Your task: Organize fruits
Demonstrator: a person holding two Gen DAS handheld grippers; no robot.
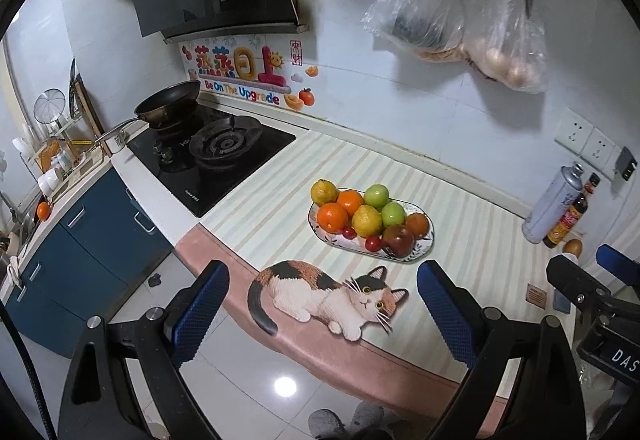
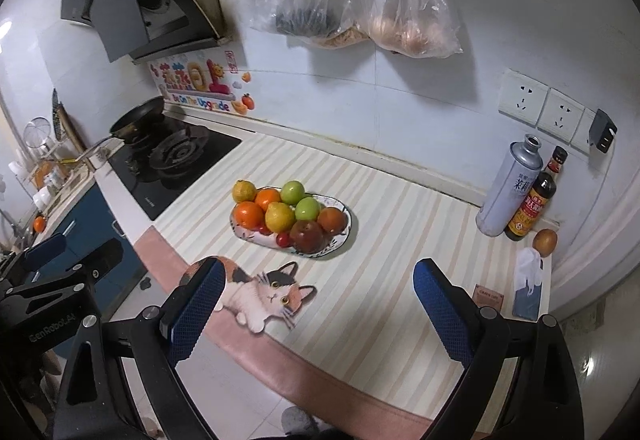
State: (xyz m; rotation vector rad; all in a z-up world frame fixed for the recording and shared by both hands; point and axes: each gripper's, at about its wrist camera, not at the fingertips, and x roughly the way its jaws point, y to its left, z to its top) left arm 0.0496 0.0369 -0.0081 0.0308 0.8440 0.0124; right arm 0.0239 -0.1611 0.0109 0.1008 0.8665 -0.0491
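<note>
Both tongs, left gripper [image 1: 322,314] and right gripper [image 2: 316,310], gape empty; fruit [image 2: 280,217] piled at 12 o'clock on plate [image 2: 347,215] looks smooth, roll-prone: pinch across each widest girth.

The right gripper [image 1: 616,268] is cut off by the left view's edge, so its jaws cannot be judged there. Plastic bags [image 2: 352,4] blur their contents. The bottle [image 2: 532,200] label is too small to read. Fruits [image 1: 368,218] hide much of the plate [image 1: 420,256].
</note>
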